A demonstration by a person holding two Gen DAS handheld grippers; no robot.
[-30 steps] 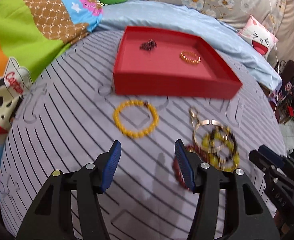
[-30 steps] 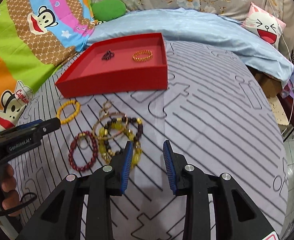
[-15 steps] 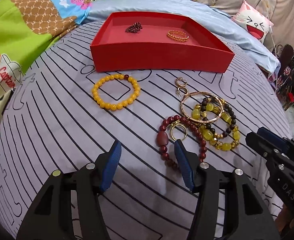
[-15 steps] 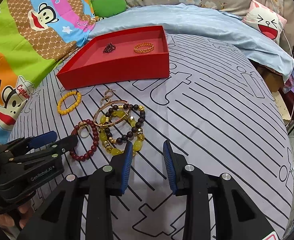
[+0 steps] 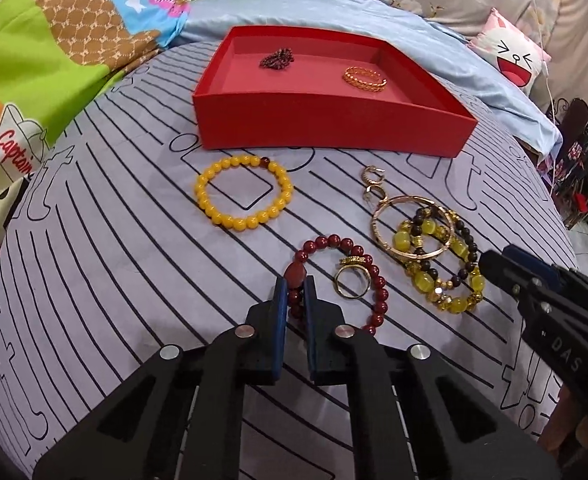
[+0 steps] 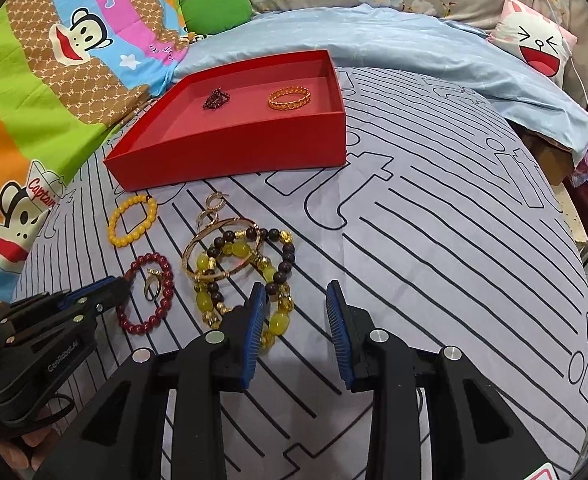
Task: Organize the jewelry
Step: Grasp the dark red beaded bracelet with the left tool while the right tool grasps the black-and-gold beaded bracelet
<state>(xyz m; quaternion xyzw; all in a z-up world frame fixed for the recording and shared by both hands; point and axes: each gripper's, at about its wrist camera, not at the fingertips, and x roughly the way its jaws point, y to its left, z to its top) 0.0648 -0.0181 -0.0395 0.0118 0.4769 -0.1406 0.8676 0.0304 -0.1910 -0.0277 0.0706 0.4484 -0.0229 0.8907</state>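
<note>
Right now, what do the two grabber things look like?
Both are black plastic with angular, cut-out frames and round silver bolts. Each finger ends in a blue ribbed pad. The left gripper has white lettering on its side, seen from the right camera. The right gripper has white letters on its side, seen from the left camera, and a red-and-white sticker corner at its base. No sleeves show.

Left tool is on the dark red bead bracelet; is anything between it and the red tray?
The yellow bead bracelet lies on the cloth between the dark red bead bracelet and the red tray. It is flat, so lifting over it and the tray's front wall should clear.
</note>
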